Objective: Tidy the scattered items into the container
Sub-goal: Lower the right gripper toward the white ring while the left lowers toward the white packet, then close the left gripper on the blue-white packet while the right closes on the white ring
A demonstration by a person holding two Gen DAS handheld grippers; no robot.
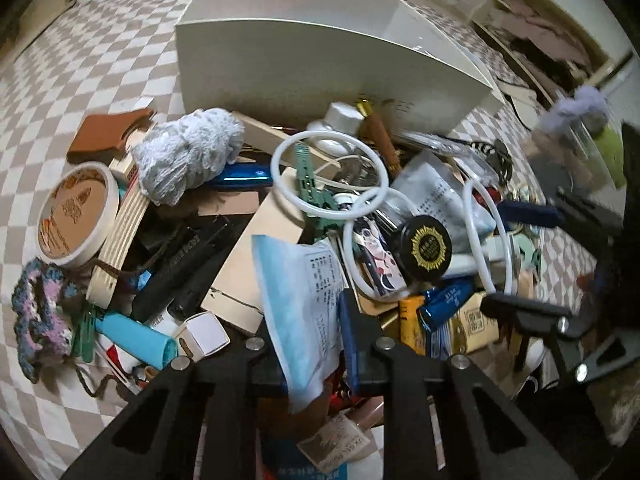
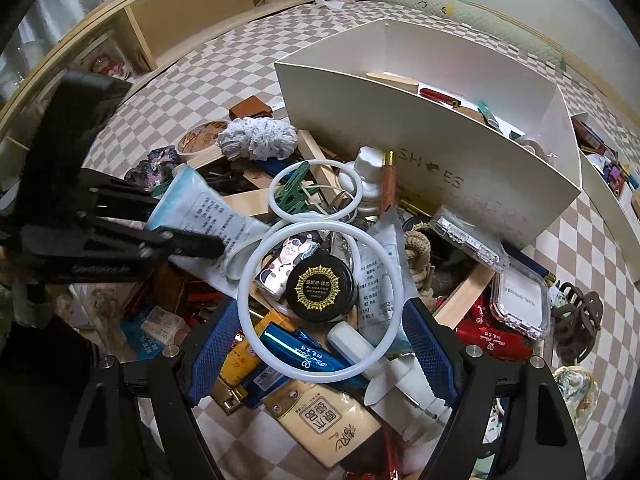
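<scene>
Checkered grey-and-white bedding [image 2: 192, 92] carries a heap of small clutter piled against the near wall of a white shoe box [image 2: 432, 148], the container, which already holds a few items. At the heap's left side the left gripper [image 1: 308, 344] has its blue-padded fingers [image 1: 349, 340] nearly closed on a packaged blue face mask [image 1: 296, 304], the packet's lower end pinched between them; the right wrist view shows the same packet [image 2: 204, 210] held at the black finger ends. Over the heap's near edge the right gripper [image 2: 320, 344] hangs with its fingers spread wide around a white ring [image 2: 320, 304] and a black jar lid [image 2: 322, 286], gripping nothing. Done well, the lift should probably go straight up so the limp packet slides free without dragging the white rings or neighbouring tubes, then travel over the box's near wall before release.
</scene>
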